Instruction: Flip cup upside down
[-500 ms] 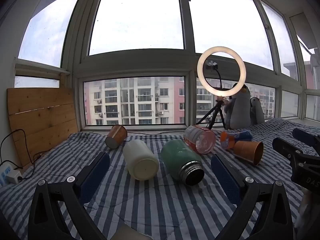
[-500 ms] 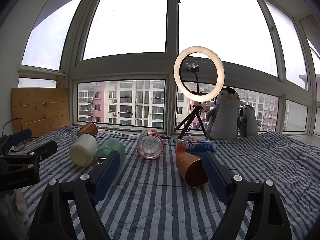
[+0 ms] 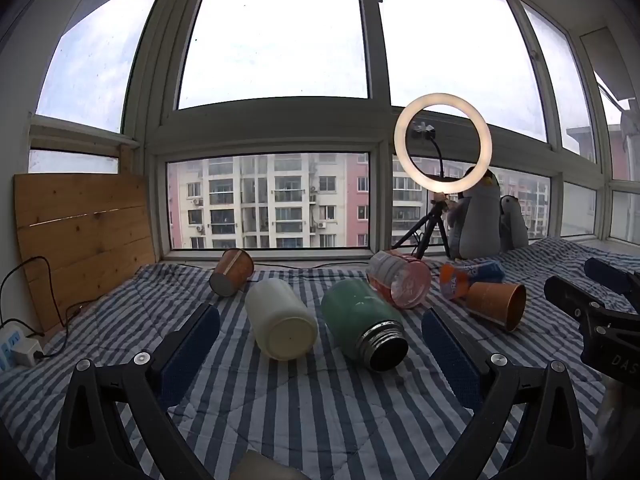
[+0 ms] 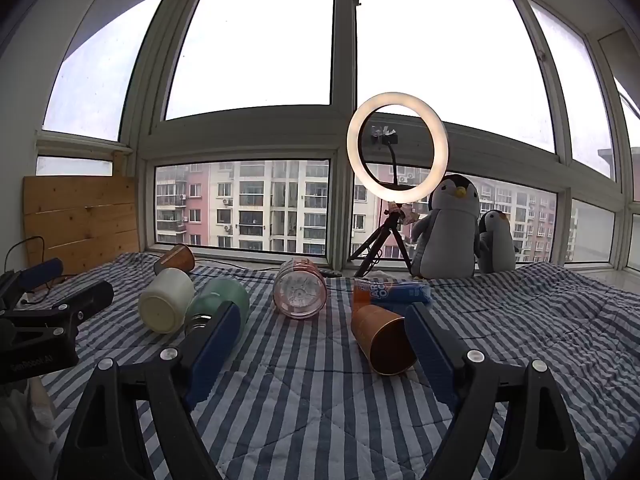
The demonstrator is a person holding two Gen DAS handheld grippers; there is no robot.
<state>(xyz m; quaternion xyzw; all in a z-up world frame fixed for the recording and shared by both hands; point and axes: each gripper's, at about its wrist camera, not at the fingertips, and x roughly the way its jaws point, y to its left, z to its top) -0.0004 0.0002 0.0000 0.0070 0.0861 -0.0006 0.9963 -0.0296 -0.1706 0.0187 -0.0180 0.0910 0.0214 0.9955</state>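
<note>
Several cups lie on their sides on a blue-and-white striped quilt (image 3: 320, 412). In the left wrist view a cream cup (image 3: 280, 320), a green flask (image 3: 362, 324), a pink ribbed cup (image 3: 400, 282), an orange cup (image 3: 496, 304) and a brown paper cup (image 3: 232, 272) show. My left gripper (image 3: 320, 340) is open and empty, short of the cream cup and green flask. My right gripper (image 4: 324, 332) is open and empty; the orange cup (image 4: 382, 340) lies by its right finger, the green flask (image 4: 218, 298) behind its left finger.
A ring light on a tripod (image 4: 394, 152) and two penguin toys (image 4: 452, 228) stand by the window. A blue-orange packet (image 4: 392, 292) lies behind the orange cup. A wooden board (image 3: 84, 236) leans at left, with a power strip (image 3: 16, 348) below.
</note>
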